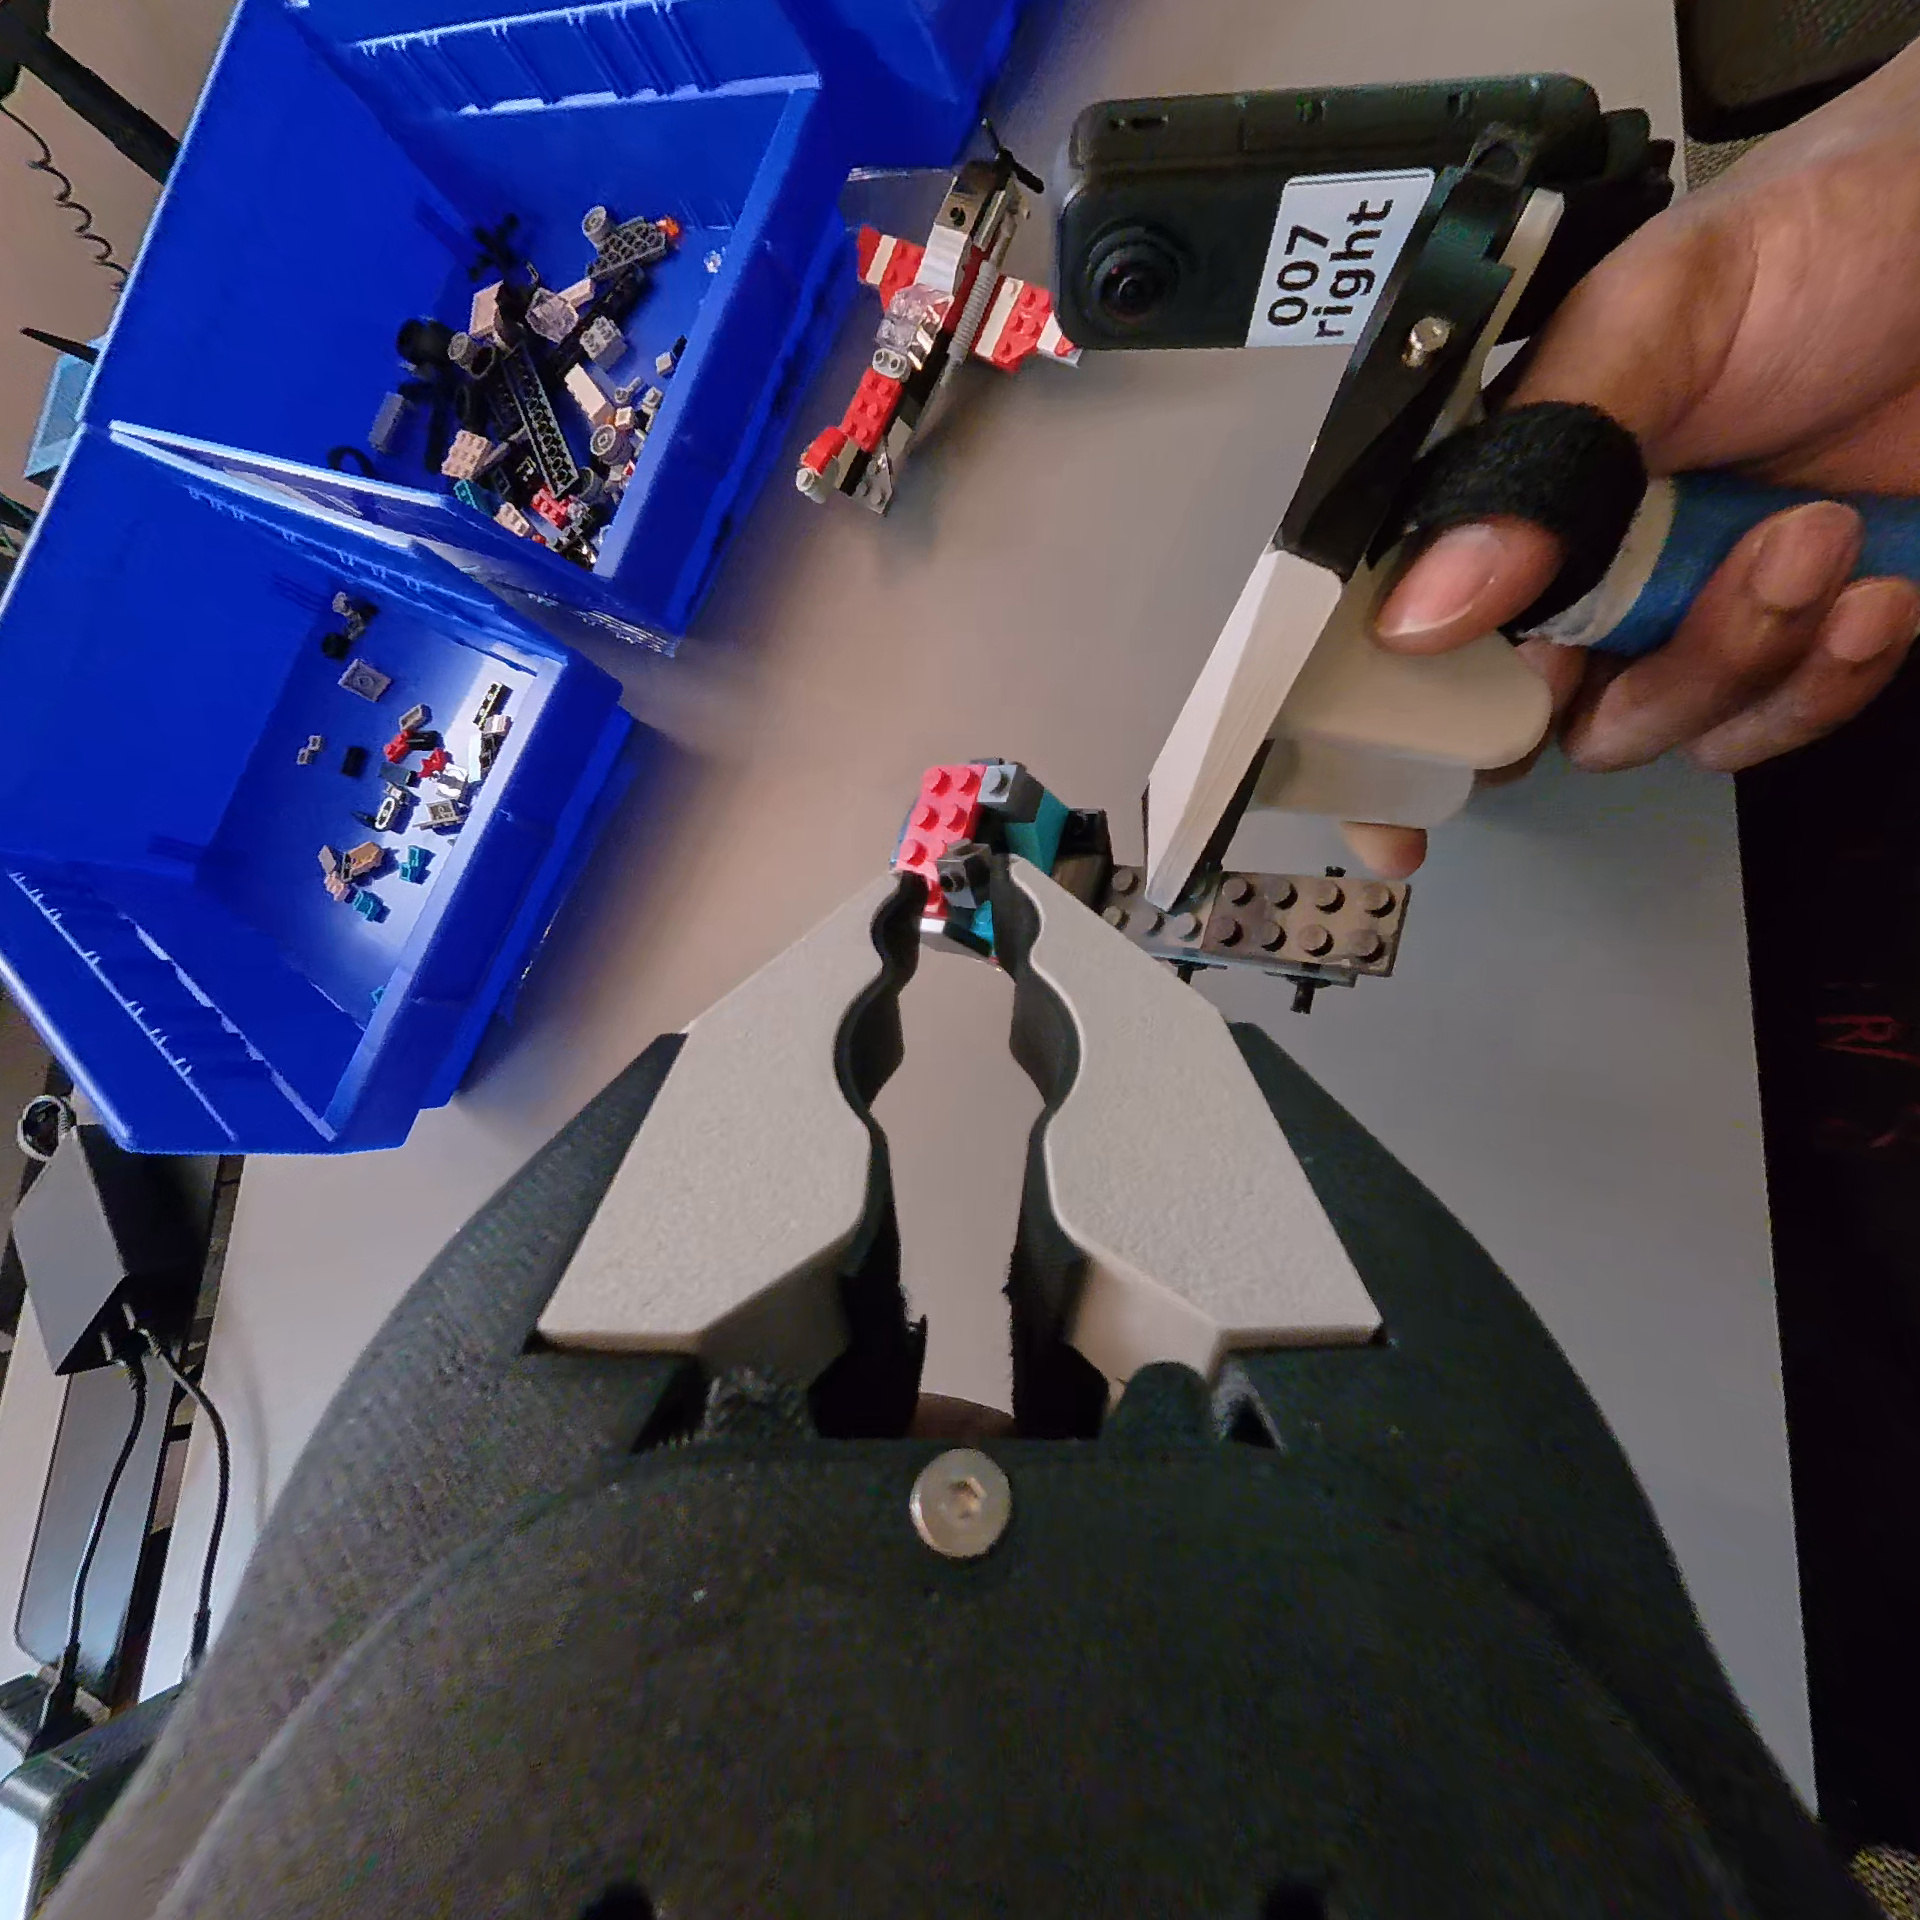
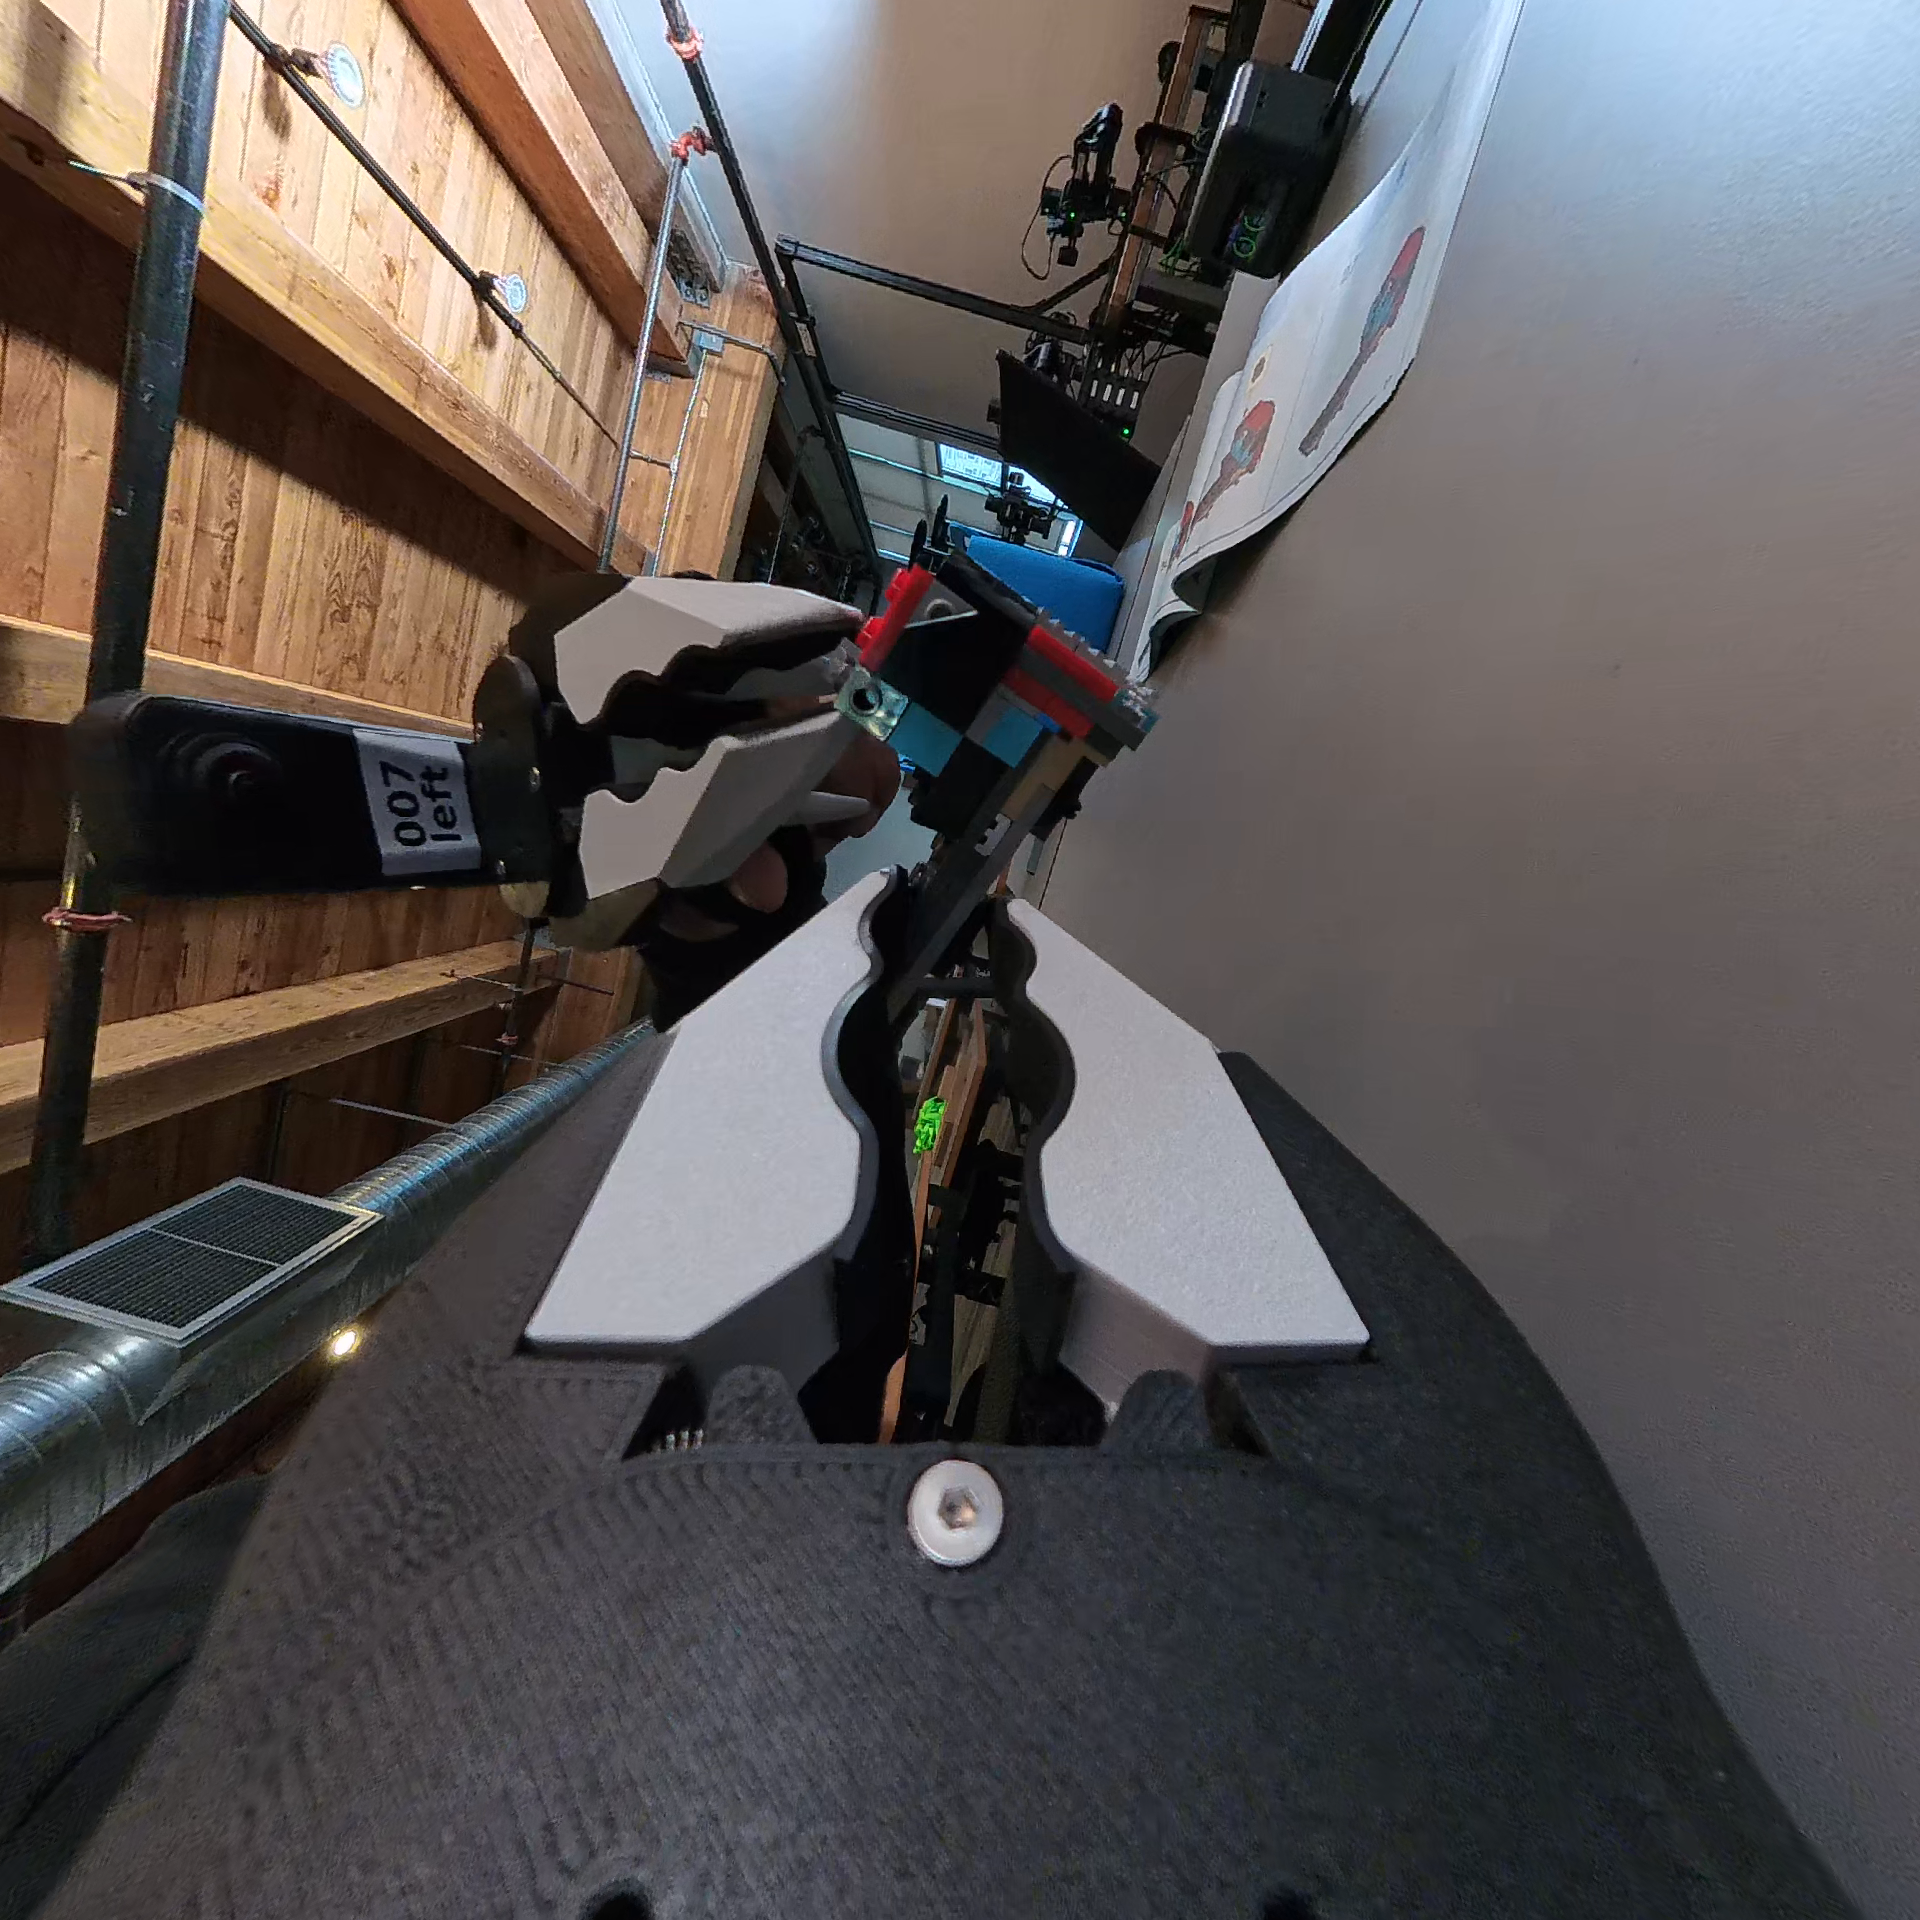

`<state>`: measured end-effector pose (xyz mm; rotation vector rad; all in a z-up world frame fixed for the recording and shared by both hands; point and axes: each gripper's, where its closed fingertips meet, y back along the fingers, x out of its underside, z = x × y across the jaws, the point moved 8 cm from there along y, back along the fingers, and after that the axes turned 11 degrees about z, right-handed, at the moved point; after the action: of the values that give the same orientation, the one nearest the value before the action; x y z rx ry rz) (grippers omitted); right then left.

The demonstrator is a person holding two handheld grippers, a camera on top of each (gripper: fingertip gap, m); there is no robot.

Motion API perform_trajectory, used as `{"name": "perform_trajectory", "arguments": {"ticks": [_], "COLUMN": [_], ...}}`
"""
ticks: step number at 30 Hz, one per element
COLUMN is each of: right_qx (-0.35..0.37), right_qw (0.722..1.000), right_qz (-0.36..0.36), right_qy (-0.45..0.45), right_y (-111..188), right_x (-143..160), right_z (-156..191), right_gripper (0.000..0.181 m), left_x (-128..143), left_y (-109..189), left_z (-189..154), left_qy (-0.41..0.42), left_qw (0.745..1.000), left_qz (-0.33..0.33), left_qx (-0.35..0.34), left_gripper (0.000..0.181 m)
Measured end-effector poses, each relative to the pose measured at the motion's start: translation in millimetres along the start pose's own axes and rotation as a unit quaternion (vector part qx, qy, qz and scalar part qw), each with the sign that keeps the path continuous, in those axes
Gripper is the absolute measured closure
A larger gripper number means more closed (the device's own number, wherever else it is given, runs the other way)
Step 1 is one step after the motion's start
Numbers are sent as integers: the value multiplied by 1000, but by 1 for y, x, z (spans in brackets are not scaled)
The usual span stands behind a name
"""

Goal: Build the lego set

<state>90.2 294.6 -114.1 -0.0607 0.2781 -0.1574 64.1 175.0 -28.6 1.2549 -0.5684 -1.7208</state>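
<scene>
A part-built lego model is held above the grey table (image 1: 1039, 623) between both grippers. Its red and teal end (image 1: 948, 821) sits between my left gripper's (image 1: 961, 894) fingertips, which are shut on it. Its long dark grey studded plate (image 1: 1299, 920) runs to the right, where my right gripper (image 1: 1184, 883), held by a hand, pinches it. In the right wrist view my right gripper (image 2: 945, 914) is shut on the thin edge of the plate. The model's black, red and teal block (image 2: 977, 675) is beyond it, with the left gripper (image 2: 847, 675) clamped on its far end.
Two blue bins stand at the left: the far bin (image 1: 312, 208) holds several loose pieces (image 1: 540, 374), and the near bin (image 1: 156, 675) holds fewer pieces (image 1: 405, 790). A finished red and white lego plane (image 1: 935, 343) lies beside the far bin. An open instruction booklet (image 2: 1320, 343) lies on the table. My two grippers' fingertips are within a few centimetres of each other.
</scene>
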Motion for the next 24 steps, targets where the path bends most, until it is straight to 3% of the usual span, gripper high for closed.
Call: {"name": "perform_trajectory", "arguments": {"ticks": [24], "right_qx": [1], "right_qw": [1000], "right_qz": [-4], "right_qy": [0], "right_y": [1], "right_x": [-1], "right_z": [0], "right_gripper": [169], "left_x": [1], "left_y": [3], "left_z": [-4], "left_qy": [33], "left_qw": [999], "left_qz": [-30], "left_qx": [-1], "left_gripper": [169]}}
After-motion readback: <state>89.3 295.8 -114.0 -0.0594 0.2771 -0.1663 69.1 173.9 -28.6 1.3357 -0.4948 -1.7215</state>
